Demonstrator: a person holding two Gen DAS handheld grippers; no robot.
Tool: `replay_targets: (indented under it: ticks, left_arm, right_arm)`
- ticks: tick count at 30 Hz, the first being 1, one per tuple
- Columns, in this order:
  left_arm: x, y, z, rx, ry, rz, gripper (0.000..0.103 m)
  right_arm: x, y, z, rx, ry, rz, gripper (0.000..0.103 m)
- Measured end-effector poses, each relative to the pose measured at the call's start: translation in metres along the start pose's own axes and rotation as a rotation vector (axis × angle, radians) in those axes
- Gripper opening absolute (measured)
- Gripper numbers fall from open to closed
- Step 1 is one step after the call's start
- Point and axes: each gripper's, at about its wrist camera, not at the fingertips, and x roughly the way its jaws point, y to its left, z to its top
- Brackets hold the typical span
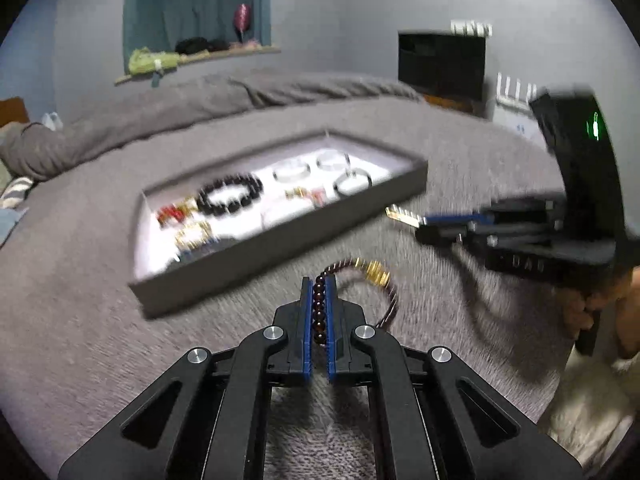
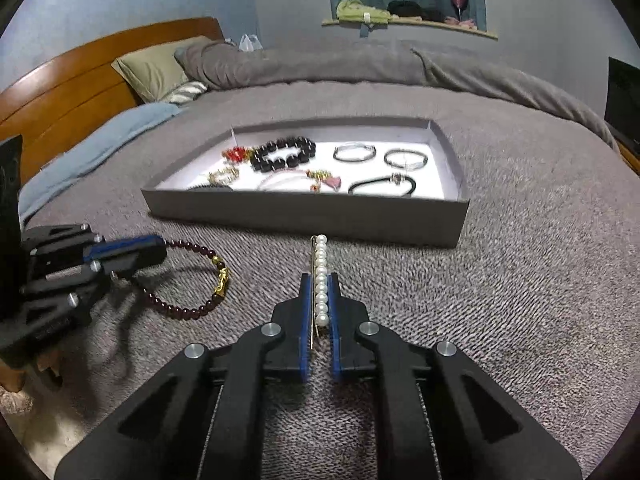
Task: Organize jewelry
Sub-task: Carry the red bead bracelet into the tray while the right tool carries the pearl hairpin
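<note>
My left gripper is shut on a dark red bead bracelet with a gold charm, held just above the grey blanket; the bracelet also shows in the right wrist view, hanging from the left gripper. My right gripper is shut on a pearl hair clip, whose tip points at the tray; the right gripper shows in the left wrist view, with the clip sticking out of it. A grey jewelry tray lies ahead, holding a black bead bracelet, silver bangles and other pieces.
The tray lies on a bed with a grey blanket. A wooden headboard and pillows stand at the far left. A window ledge holds cloths and a glass. A dark screen stands beyond the bed.
</note>
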Motion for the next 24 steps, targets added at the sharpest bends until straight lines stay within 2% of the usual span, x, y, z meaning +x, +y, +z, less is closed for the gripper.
replay_targets:
  ticks: [5, 12, 19, 24]
  left_arm:
    - [-0.016, 0.009, 0.024, -0.013, -0.097, 0.043, 0.006]
    - [-0.015, 0.034, 0.060, -0.060, -0.166, 0.080, 0.006]
    - [0.015, 0.053, 0.091, -0.130, -0.165, 0.084, 0.006]
    - [0.044, 0.064, 0.097, -0.187, -0.122, 0.040, 0.006]
  right_arm:
    - [-0.014, 0.000, 0.005, 0.014, -0.069, 0.010, 0.008]
    - [-0.021, -0.002, 0.017, 0.011, -0.117, -0.008, 0.008]
    - [-0.013, -0.007, 0.058, -0.010, -0.177, -0.044, 0.008]
    - [0.016, -0.014, 0.088, -0.025, -0.151, -0.085, 0.008]
